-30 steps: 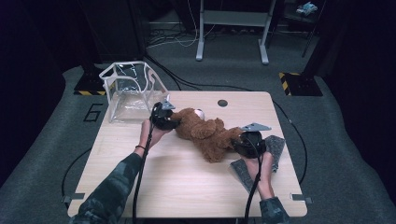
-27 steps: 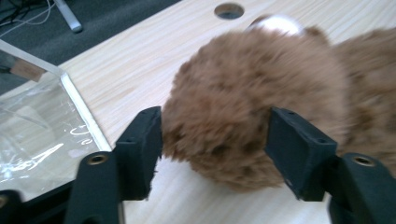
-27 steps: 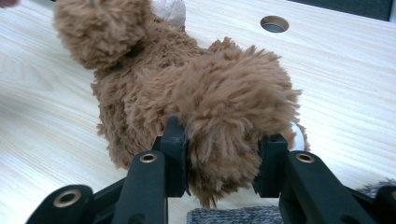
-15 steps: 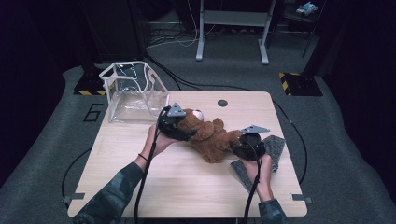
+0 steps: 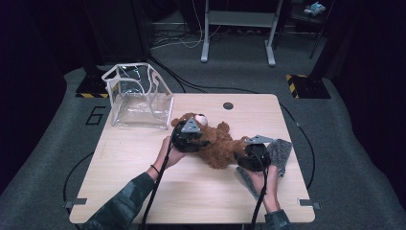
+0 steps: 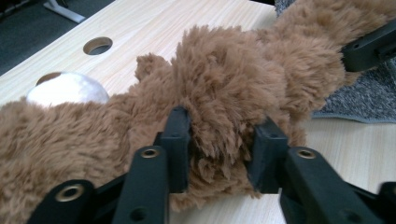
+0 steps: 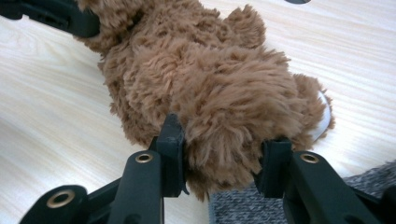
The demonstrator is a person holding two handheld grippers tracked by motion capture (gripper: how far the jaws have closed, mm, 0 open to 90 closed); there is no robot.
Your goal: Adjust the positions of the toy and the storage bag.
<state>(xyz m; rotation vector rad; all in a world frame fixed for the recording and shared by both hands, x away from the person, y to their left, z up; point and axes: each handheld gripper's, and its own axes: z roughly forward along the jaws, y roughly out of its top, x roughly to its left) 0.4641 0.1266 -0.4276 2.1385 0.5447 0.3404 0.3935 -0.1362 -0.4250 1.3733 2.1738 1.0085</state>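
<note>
A brown plush teddy bear (image 5: pixel 218 146) lies on its back across the middle of the wooden table (image 5: pixel 143 158), its white muzzle (image 6: pixel 67 88) toward the far left. My left gripper (image 6: pixel 224 123) sits over the bear's upper body (image 5: pixel 189 136). Its jaws have just been closing and now press into a furry limb (image 6: pixel 224 93) from both sides. My right gripper (image 7: pixel 224 135) stands at the bear's lower end (image 5: pixel 251 155), shut on a leg (image 7: pixel 233 116) whose fur bulges between the pads.
A clear plastic bag with white edging (image 5: pixel 139 96) stands open at the table's far left corner. A grey cloth (image 5: pixel 280 153) lies under and beside the right gripper. A round cable hole (image 5: pixel 228 105) sits near the far edge.
My left gripper moved right and nearer the person, from the bear's head to its upper body, and took hold of a limb. The right gripper kept still on the leg.
</note>
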